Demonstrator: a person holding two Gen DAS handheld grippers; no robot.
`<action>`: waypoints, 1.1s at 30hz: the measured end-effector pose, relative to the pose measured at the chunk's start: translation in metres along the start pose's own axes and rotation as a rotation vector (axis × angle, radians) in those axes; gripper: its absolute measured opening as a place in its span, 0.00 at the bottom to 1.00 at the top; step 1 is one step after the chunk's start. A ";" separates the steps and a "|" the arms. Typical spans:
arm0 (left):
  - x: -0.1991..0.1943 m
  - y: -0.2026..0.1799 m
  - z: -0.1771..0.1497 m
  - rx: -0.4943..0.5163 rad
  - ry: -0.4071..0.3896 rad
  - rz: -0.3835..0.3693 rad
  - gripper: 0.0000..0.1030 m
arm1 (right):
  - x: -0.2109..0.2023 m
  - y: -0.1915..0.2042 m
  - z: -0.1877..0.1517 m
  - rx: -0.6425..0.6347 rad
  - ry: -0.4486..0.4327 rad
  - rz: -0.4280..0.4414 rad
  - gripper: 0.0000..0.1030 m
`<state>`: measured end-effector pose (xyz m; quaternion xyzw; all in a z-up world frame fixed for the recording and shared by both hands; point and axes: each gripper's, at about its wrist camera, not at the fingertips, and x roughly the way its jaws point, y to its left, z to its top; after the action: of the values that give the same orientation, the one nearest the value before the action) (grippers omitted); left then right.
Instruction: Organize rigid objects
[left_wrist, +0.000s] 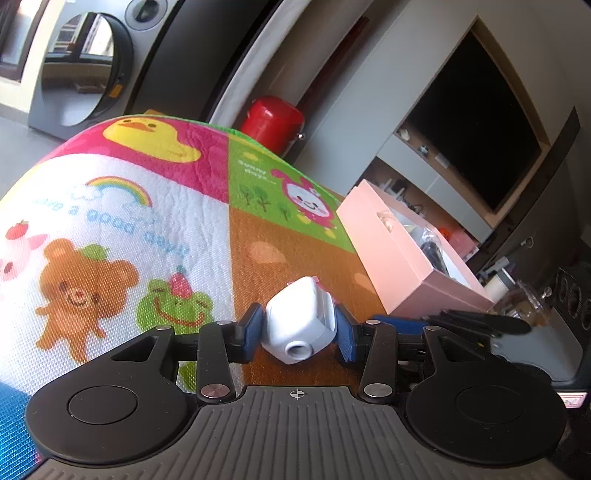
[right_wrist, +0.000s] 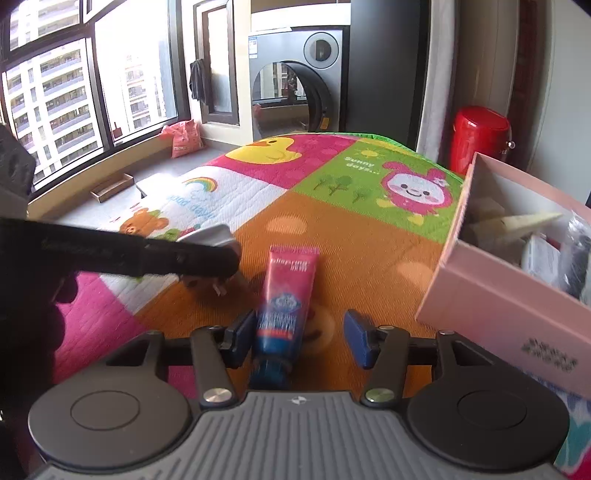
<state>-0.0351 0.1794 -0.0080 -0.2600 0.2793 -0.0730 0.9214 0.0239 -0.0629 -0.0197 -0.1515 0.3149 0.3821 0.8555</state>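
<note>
Two grippers work over the cartoon play mat (left_wrist: 155, 221). Left gripper (left_wrist: 299, 328) has its blue pads pressed against both flanks of a white plug adapter (left_wrist: 299, 321), holding it just above the orange patch. That hard plastic shell looks light, stiff and smooth, so a squeeze across its flat sides seems the safest hold.

Right gripper (right_wrist: 299, 338) stands open around a pink-and-blue tube (right_wrist: 286, 295) lying on the mat, its left pad beside the tube, its right pad well apart. Likely light and slightly yielding, the tube is best pinched near its firm capped end. Right of both, the pink box (right_wrist: 509, 295) already holds assorted items.
</note>
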 end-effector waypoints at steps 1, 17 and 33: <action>0.000 0.000 0.000 -0.001 0.000 -0.001 0.45 | 0.003 0.002 0.002 -0.015 -0.002 -0.002 0.50; -0.001 0.003 0.000 -0.015 0.000 -0.010 0.45 | -0.028 0.014 0.004 -0.110 -0.090 -0.060 0.05; 0.000 0.004 0.000 -0.012 -0.001 -0.007 0.45 | -0.031 -0.002 -0.001 -0.025 -0.032 0.022 0.18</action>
<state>-0.0353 0.1825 -0.0099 -0.2667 0.2784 -0.0741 0.9197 0.0095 -0.0819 0.0000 -0.1526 0.2979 0.3980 0.8541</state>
